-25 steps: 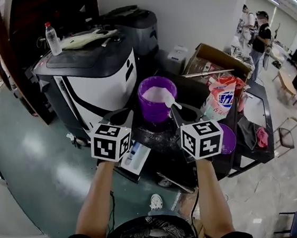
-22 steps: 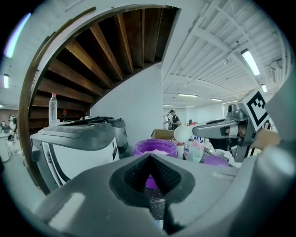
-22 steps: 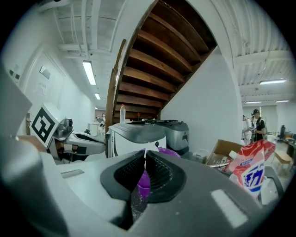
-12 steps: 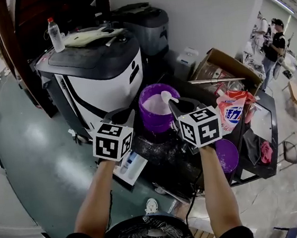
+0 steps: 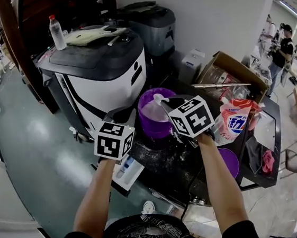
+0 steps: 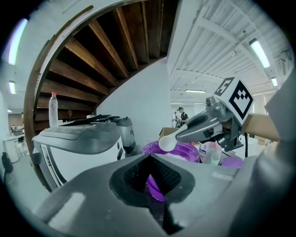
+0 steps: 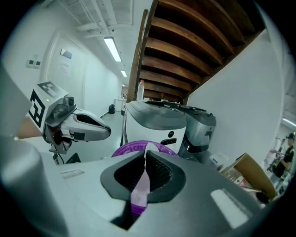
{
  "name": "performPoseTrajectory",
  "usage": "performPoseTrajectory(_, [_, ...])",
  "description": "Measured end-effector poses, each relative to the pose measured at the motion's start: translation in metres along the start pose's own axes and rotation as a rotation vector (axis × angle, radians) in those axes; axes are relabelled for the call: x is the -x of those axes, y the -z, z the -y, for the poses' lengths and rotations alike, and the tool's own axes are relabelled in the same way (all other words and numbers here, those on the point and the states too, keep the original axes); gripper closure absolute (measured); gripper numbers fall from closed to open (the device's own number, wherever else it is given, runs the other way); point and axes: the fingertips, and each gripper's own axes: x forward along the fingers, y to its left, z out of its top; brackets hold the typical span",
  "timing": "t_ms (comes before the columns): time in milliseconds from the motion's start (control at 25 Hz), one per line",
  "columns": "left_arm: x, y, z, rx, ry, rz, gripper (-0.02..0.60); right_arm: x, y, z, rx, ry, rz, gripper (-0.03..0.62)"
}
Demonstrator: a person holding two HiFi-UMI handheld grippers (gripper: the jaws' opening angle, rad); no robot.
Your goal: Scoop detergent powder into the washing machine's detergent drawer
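A purple bucket [image 5: 150,127] of white powder stands on a dark, powder-dusted top. My right gripper [image 5: 169,104] is shut on the handle of a white spoon [image 5: 159,98], holding its bowl just above the bucket's rim. The handle [image 7: 140,192] runs between the closed jaws, with the bucket [image 7: 134,148] beyond. My left gripper [image 5: 118,116] hangs left of the bucket, shut, with nothing seen in it. From the left gripper [image 6: 150,157], the spoon [image 6: 167,142] shows over the bucket [image 6: 185,150]. A white and blue drawer [image 5: 127,171] juts out below the left gripper.
A white and black machine [image 5: 100,68] stands behind, with a water bottle [image 5: 57,32] on it, and a grey machine [image 5: 154,27] beyond. To the right are a detergent bag [image 5: 237,124], a cardboard box [image 5: 228,72] and a purple lid [image 5: 229,162]. People [image 5: 284,47] stand far right.
The right gripper has lifted the spoon out of the powder and drawn it left, up over the bucket's rim. The left gripper has hardly moved.
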Motion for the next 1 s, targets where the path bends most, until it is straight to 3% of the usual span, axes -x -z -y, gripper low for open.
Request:
performPoseTrajectory(320, [-0.004, 0.007, -0.005, -0.002, -0.011, -0.016, 0.581, -0.033, 0.006, 0.003, 0.100, -0.035, -0.133, 0.560])
performPoseTrajectory(1000, [-0.012, 0.012, -0.008, -0.014, 0.093, -0.027, 0.581, -0.077, 0.021, 0.001, 0.241, -0.013, -0.364, 0.560])
